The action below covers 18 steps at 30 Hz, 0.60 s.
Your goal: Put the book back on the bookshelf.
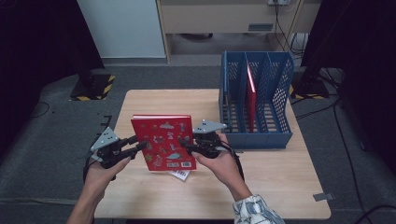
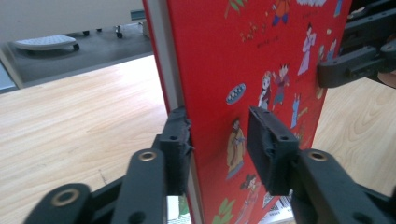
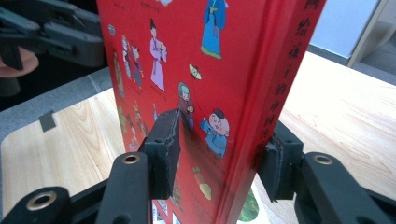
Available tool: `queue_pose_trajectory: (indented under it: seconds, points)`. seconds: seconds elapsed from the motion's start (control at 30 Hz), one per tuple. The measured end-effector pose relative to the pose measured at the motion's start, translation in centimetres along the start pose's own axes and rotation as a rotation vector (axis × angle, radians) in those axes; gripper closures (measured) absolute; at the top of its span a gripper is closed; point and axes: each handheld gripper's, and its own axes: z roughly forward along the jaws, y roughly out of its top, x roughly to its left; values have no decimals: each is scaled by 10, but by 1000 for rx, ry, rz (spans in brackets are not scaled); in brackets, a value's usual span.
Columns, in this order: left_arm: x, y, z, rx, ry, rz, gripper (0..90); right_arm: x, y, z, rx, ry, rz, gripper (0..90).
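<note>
Book [image 1: 164,141]: stiff, light hardcover, glossy and likely slippery; best held at the edges.
Left gripper [image 2: 219,144]: jaws slack around the page edge, one pad clear.
Right gripper [image 3: 219,154]: clamped on the spine.

High overhead, claw views close on book [image 1: 163,142]

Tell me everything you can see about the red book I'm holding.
The red book is a hardcover with cartoon figures on its cover, pale page edges, gold characters down its spine and a barcode at a lower corner. It stands upright over the wooden table. The right gripper clamps its spine edge; the left gripper straddles the opposite edge, one pad off the cover.
</note>
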Motion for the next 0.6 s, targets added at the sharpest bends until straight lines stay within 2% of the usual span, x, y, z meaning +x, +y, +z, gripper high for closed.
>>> queue_pose_trajectory:
  seconds: [0.2, 0.27, 0.37, 0.43, 0.53, 0.6]
  points:
    - [-1, -9, 7, 19, -7, 13, 507, 2, 1, -2, -11, 10, -22, 577]
    - [-1, -10, 9, 26, -14, 13, 510, 2, 1, -3, -15, 14, -28, 573]
    - [-2, -10, 8, 31, -8, 21, 565, 3, 2, -3, -18, 20, -32, 553]
    - [-2, -10, 8, 28, -21, 25, 625, 4, 4, -2, -15, 30, -33, 534]
    - [-3, -10, 8, 33, -16, 35, 635, 8, 8, 2, -19, 36, -50, 522]
    - [-2, -10, 7, 35, -17, 28, 636, 8, 11, 4, -25, 50, -40, 521]
